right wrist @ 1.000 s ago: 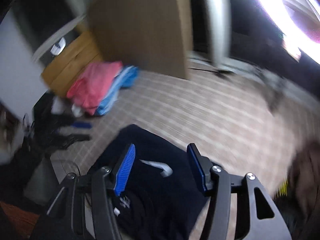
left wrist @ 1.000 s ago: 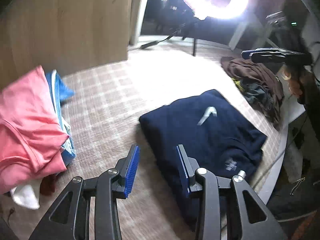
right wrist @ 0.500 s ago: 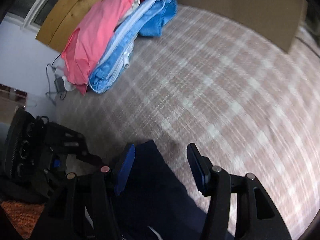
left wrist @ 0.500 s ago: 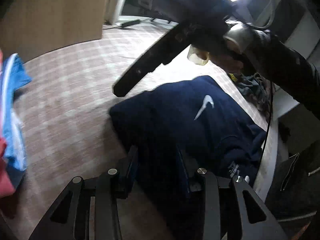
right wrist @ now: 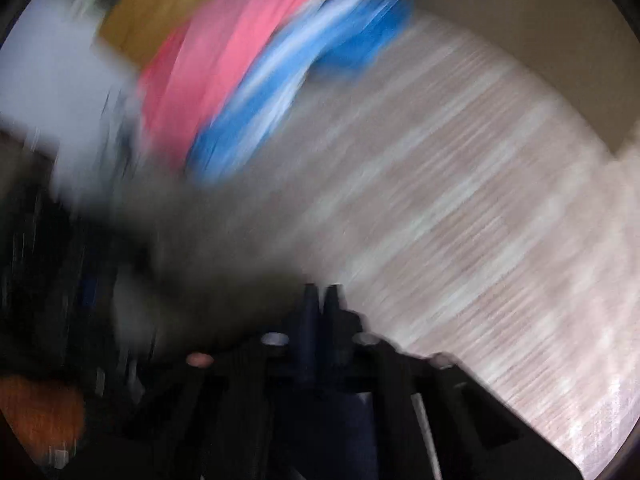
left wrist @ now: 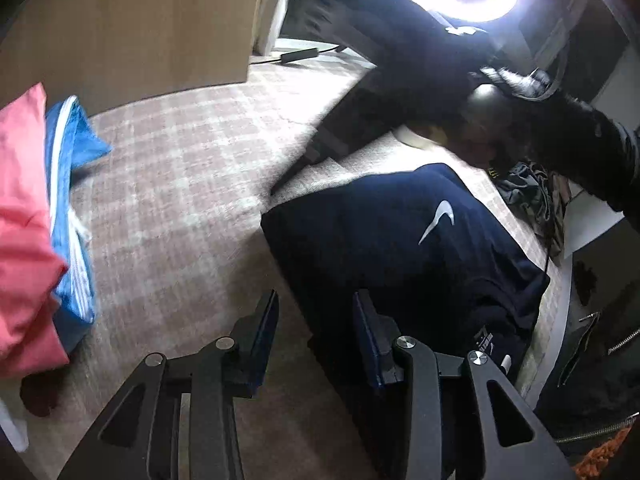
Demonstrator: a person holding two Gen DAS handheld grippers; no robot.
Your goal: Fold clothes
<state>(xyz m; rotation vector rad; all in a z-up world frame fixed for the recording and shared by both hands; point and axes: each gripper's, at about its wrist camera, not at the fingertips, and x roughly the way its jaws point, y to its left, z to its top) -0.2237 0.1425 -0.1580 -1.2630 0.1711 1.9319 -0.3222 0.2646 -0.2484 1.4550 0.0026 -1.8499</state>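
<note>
Bed: checked pinkish-beige cover [left wrist: 180, 184] — everything lies on it.
Garment: folded navy-blue sweatshirt with a white swoosh [left wrist: 400, 248], near the bed's edge, just ahead of my left tool.
Stack: pink folded cloth [left wrist: 24, 216] over a blue-and-white striped one [left wrist: 68, 184], well apart from the navy piece.
Left gripper [left wrist: 316, 320]: fingers spread, nothing between them, beside the sweatshirt's near corner.
Right gripper [right wrist: 322, 300]: view blurred — fingertips pressed together; whether any cloth is caught, I cannot tell.

Left tongs [left wrist: 314, 322]: black frame, silver screws, blue pads. Right tongs [right wrist: 322, 300]: black, blurred. Black sleeve [left wrist: 580, 148].
</note>
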